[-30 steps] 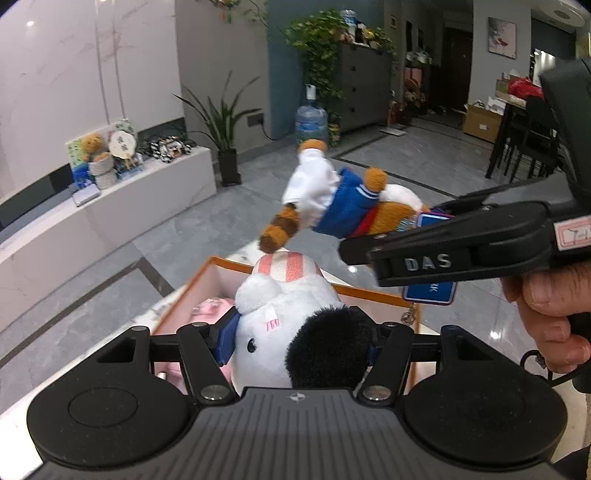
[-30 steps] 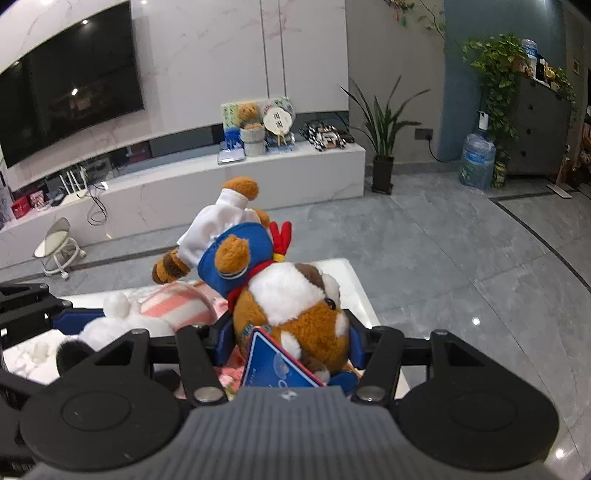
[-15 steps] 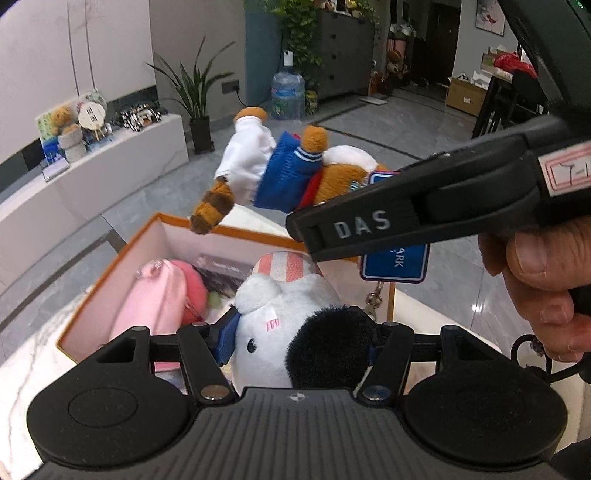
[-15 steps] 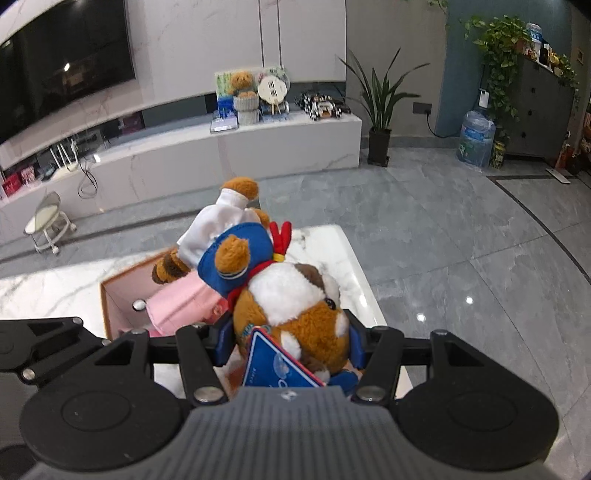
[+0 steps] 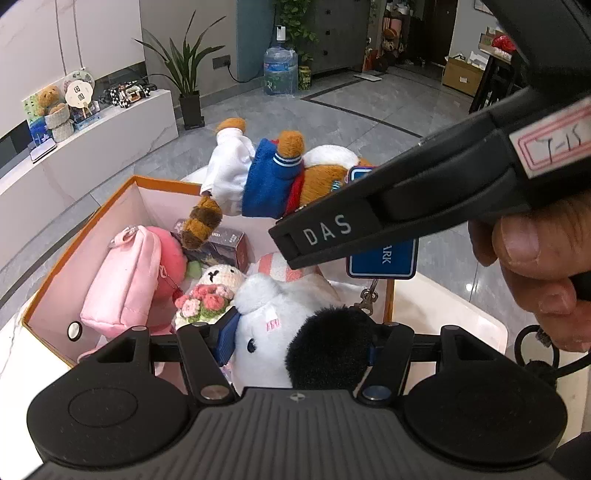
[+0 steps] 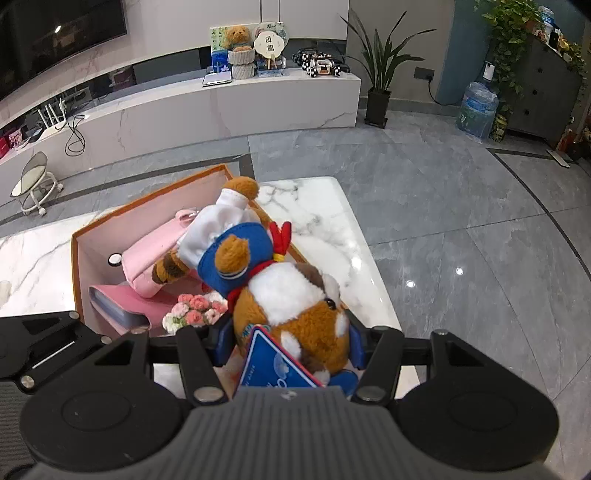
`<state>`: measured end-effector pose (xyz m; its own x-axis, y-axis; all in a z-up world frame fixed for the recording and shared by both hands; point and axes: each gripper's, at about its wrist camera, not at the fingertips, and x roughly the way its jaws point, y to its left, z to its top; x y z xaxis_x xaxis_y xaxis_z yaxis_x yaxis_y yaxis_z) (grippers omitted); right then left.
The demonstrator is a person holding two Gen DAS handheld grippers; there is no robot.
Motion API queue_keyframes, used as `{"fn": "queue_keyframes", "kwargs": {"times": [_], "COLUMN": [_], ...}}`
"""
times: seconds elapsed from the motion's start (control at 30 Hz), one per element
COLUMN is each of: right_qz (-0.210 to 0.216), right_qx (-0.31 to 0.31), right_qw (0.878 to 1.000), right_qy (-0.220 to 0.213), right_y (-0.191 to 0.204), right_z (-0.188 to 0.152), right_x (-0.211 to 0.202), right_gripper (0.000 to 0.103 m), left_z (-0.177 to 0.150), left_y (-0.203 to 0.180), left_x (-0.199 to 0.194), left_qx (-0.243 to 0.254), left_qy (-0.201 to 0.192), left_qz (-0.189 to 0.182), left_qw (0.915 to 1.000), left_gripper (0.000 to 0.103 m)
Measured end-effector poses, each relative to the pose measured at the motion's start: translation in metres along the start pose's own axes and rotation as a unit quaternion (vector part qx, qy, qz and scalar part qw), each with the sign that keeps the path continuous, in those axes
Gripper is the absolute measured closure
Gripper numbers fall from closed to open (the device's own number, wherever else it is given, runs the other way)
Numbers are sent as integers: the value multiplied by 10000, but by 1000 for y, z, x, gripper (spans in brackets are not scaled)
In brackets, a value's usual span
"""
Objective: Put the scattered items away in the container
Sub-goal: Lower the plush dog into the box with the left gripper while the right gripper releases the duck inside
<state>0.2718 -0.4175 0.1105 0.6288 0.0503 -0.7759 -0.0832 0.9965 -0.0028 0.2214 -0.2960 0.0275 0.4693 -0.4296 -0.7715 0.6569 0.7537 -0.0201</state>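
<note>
White marble surface, grey tiled floor. Long white TV bench with teddy bear and round fan. Potted plant, water jug, small white stool, wall TV

A home living room is shown: a wall-mounted television is seen above a long marble console, with potted plants, a water bottle and grey floor tiles.
</note>
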Motion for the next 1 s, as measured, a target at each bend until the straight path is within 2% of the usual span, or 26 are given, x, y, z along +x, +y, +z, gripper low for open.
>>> {"fn": "queue_keyframes", "kwargs": {"times": [0.4,0.53,0.7,1.0], "right_qz": [-80,-144,-115,-140], "right_qx": [-142,-164,-116,-109], "right_qw": [9989,9986,9991,9993], "right_qy": [431,486,389,338], "right_y": [2,2,2,1], "right_z": [-8,-8,-7,-6], "right_x": [19,22,18,16], "right_gripper": [42,35,31,31], "left_z": [-7,-10,-11,-6], "left_y": [-4,-6,-7,-11], "left_x": [10,14,12,3], "left_qx": [4,22,19,-7], "left_qy": [166,236,175,104], "left_qz": [3,52,111,128], "left_qw": [9999,9997,9998,9999], "left_gripper": [31,28,28,28]}}
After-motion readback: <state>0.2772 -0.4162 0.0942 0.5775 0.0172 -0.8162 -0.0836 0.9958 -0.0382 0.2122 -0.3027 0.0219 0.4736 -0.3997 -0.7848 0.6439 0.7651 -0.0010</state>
